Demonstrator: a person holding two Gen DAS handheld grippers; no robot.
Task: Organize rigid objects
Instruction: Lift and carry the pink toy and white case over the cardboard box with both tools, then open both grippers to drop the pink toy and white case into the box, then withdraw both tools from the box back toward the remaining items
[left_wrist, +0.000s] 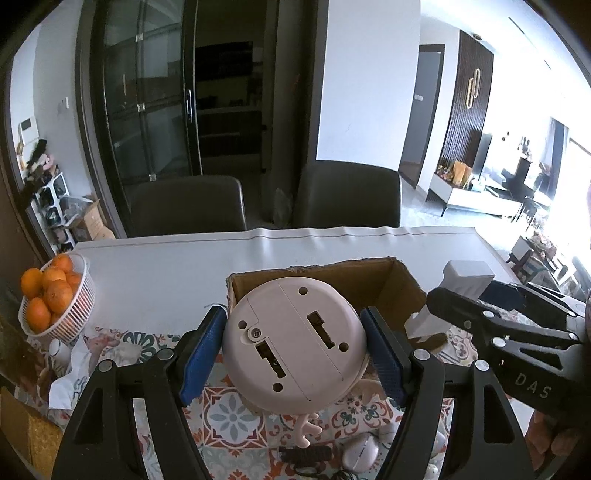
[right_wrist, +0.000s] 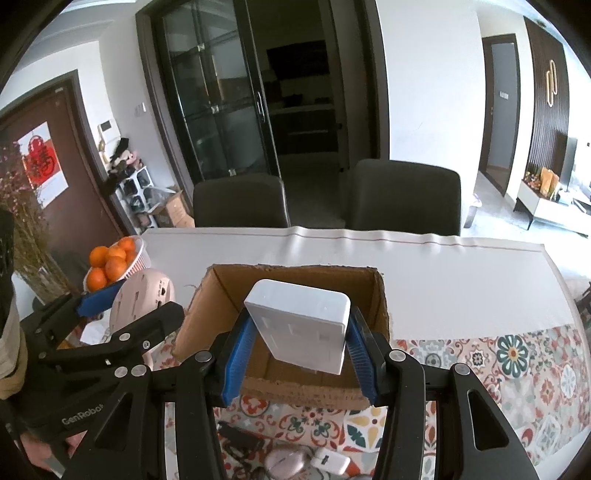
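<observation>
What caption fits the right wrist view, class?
Right gripper holds a white rectangular block over the open cardboard box on the table.

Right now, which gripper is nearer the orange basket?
Left. The left gripper, holding the round pink device, is beside the basket; the right gripper is farther off, over the box.
</observation>
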